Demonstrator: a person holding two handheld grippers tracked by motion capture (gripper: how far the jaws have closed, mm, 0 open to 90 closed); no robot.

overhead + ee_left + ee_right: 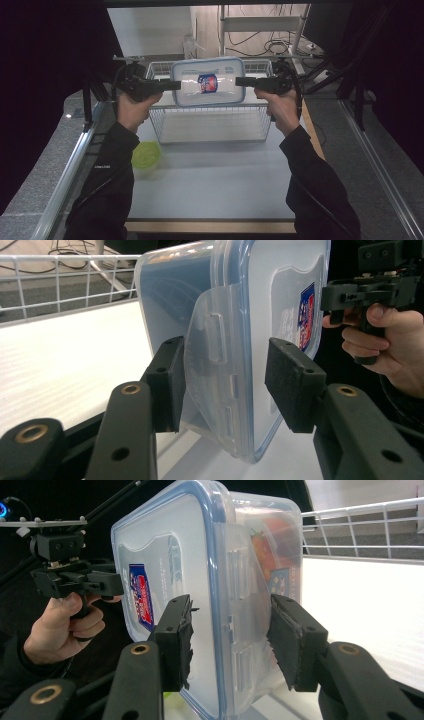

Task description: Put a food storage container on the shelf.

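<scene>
A clear plastic container (207, 82) with a blue-rimmed lid and a red and blue label hangs in the air, tipped on edge with the lid toward the person. It is above the white wire basket (210, 131). My left gripper (176, 85) grips its left end; in the left gripper view the pads (167, 385) press on either side of the side clasp of the container (235, 315). My right gripper (240, 81) grips the right end, one pad (175, 640) on the lid and the other on the base of the container (200, 555). Something red and printed shows inside.
A round green lid or bowl (145, 154) lies on the white table near the left forearm. The basket stands at the table's far side, with wire walls (60, 280) rising behind the container. Metal rails run along both table sides.
</scene>
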